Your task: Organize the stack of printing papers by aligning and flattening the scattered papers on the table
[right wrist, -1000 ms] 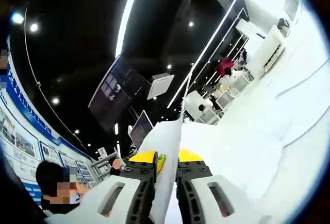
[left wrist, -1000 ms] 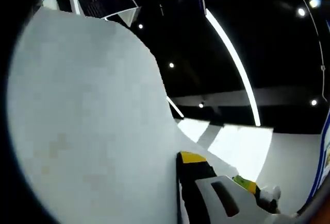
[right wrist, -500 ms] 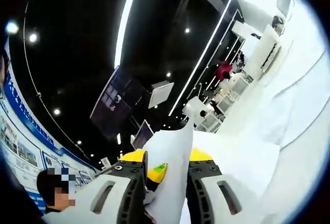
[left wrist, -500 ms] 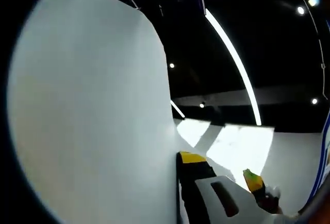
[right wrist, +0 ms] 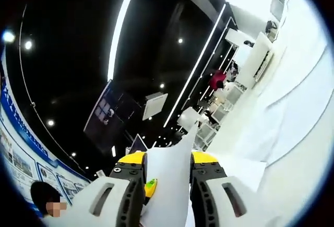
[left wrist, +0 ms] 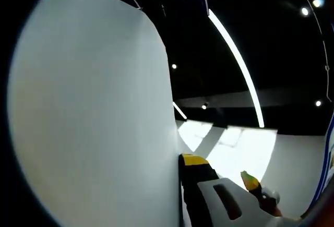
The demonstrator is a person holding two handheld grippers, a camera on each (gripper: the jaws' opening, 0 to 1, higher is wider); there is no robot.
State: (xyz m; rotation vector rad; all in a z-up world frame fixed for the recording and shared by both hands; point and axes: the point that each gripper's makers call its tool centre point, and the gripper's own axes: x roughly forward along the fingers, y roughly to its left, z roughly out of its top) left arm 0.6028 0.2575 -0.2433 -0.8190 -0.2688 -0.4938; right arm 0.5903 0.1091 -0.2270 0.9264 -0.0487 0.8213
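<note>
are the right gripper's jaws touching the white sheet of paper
Cannot tell. In the right gripper view the white sheet of paper stands between the right gripper's spread jaws; contact unclear.

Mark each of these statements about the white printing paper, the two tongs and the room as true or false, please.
1. A sheet of white printing paper stands between the jaws of the right tongs. True.
2. The jaw tips of the right tongs are red. False: they are yellow.
3. In the left gripper view, a large white sheet covers the left side of the picture. True.
4. The ceiling is bright white without lamps. False: it is dark, with a long light strip and small spot lights.
5. The left tongs hold a blue pen. False: no pen is seen; a white sheet lies against the visible jaw.
</note>
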